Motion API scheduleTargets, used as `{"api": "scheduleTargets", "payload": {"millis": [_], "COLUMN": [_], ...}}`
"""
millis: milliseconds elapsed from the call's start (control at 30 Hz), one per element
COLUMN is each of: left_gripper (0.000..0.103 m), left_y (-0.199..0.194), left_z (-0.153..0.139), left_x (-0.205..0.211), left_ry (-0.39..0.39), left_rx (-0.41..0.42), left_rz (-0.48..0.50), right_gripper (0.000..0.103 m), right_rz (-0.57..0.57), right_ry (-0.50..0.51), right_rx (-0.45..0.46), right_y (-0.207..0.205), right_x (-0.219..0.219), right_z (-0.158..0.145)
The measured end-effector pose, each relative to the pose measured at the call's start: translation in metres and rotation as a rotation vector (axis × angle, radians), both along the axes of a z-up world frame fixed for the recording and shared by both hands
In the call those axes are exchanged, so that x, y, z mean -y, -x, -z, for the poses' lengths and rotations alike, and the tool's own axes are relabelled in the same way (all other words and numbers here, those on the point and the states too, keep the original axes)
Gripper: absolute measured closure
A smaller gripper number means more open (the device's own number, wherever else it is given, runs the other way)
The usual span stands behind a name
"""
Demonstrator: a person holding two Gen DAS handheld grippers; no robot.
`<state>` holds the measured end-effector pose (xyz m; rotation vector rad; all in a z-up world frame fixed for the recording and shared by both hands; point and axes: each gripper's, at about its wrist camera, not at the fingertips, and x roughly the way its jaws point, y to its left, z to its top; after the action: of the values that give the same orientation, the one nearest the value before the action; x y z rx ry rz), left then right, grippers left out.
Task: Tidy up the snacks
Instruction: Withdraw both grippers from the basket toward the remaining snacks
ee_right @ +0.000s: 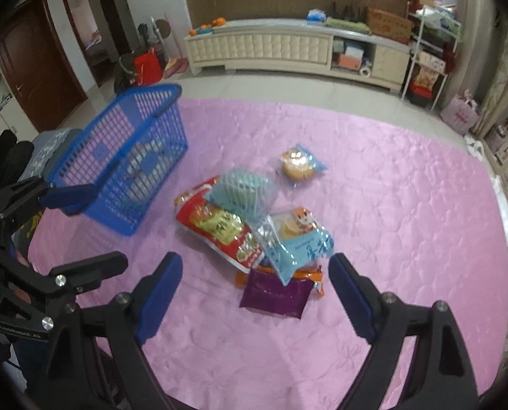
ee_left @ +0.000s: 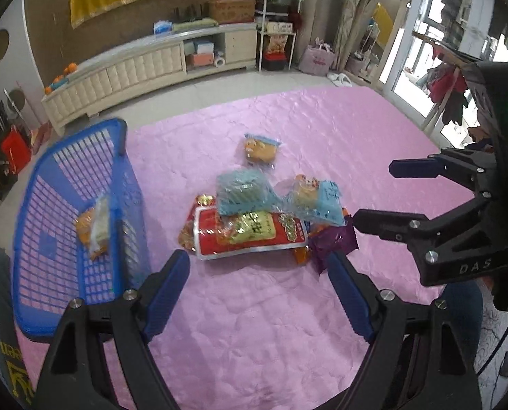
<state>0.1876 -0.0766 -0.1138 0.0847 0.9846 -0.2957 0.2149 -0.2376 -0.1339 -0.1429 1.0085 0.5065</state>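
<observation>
On the pink quilted cloth: a heap of snack packets, namely a red foil bag, two pale blue wrapped cakes, a purple pouch, with one clear-wrapped bun lying apart behind. To its left, my blue slatted plastic basket, holding one orange packet. My left gripper and right gripper, both spread wide and empty, hang just short of the heap.

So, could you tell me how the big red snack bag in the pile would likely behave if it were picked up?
The red snack bag looks glossy, so it may be slippery. It appears soft and pillowy, so it would probably sag if gripped at one end. A pale blue packet rests on it and would likely slide off.
</observation>
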Motion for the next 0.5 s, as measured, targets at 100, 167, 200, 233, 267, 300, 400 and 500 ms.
{"api": "scheduleTargets", "payload": {"millis": [100,167,200,233,267,300,400,500], "left_gripper": [0.022,0.022,0.022,0.022,0.022,0.022,0.022,0.022], "left_y": [-0.006,-0.009,-0.011,-0.014,-0.017,-0.02,-0.027,-0.035], "left_z": [0.015,0.023,0.025,0.028,0.03,0.033,0.041,0.05], "left_x": [0.004,0.006,0.007,0.008,0.008,0.009,0.01,0.01], "left_ry": [-0.003,-0.01,-0.009,-0.006,-0.002,0.001,0.01,0.001], "left_rx": [-0.031,-0.043,-0.051,-0.06,-0.066,-0.072,-0.085,-0.105], "left_rz": [-0.02,-0.033,-0.036,-0.04,-0.042,-0.046,-0.054,-0.067], "right_gripper": [0.013,0.013,0.013,0.013,0.013,0.013,0.013,0.013], "right_rz": [-0.032,-0.055,-0.068,-0.08,-0.096,-0.114,-0.179,-0.244], "right_ry": [0.004,0.015,0.02,0.019,0.017,0.018,0.061,0.103], "right_rx": [-0.035,-0.043,-0.043,-0.049,-0.062,-0.076,-0.088,-0.107], "right_y": [-0.011,-0.017,-0.021,-0.025,-0.03,-0.035,-0.047,-0.062], "right_x": [0.004,0.006,0.007,0.007,0.008,0.008,0.002,-0.006], "right_z": [0.014,0.02,0.023,0.026,0.031,0.035,0.048,0.064]}}
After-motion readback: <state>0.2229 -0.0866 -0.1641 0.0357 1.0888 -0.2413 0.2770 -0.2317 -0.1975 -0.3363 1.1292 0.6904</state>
